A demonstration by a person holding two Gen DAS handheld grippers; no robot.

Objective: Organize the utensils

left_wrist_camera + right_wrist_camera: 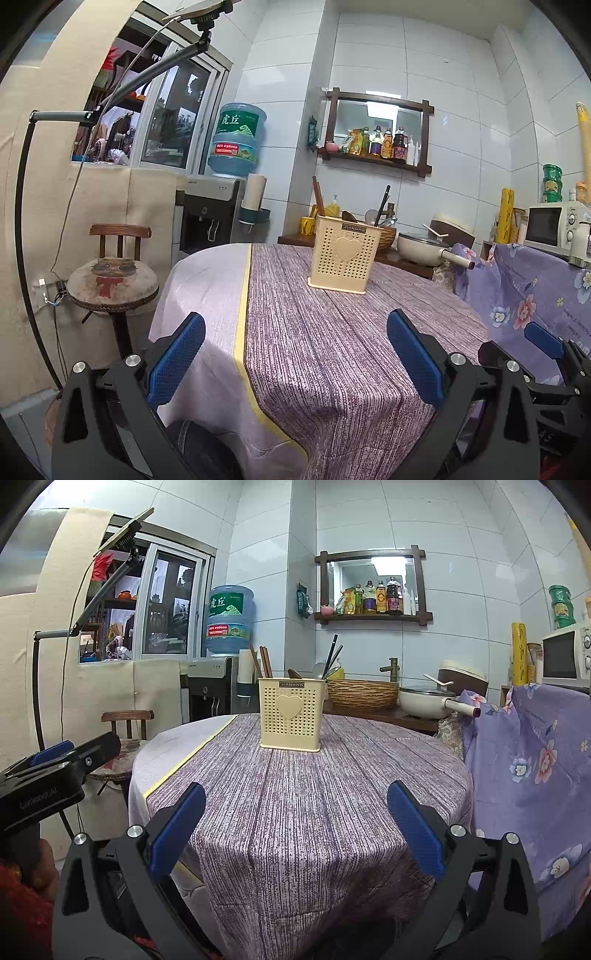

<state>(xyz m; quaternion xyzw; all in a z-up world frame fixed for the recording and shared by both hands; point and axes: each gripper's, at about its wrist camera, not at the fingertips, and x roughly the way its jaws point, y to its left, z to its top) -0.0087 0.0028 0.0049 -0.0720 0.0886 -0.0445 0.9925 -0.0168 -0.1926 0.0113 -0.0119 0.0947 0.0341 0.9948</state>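
The cream utensil holder (290,713) stands upright on the far part of the round tabletop (306,805), well ahead of both grippers and apart from them, its heart-marked perforated face turned toward the cameras. The right gripper (296,825) hangs over the near edge of the tabletop with its jaws spread wide and nothing between them; the holder sits roughly on the line between its blue pads (177,827). The left gripper (295,354) is likewise wide apart and empty, and from its view the holder (344,254) lies ahead and a little right of centre. Brown chopsticks (266,661), dark chopsticks (330,656) and spoon bowls (294,673) rise about the holder's rim, long axes near vertical, tips leaning slightly outward; whether all stand inside it or behind cannot be told. The striped purple cloth between jaws and holder is bare. Behind the tabletop sit a woven basket (362,694), a lidded white pan (424,701) with its handle pointing right, and a water dispenser (218,686); a flowered cloth (535,760) hangs at the right.
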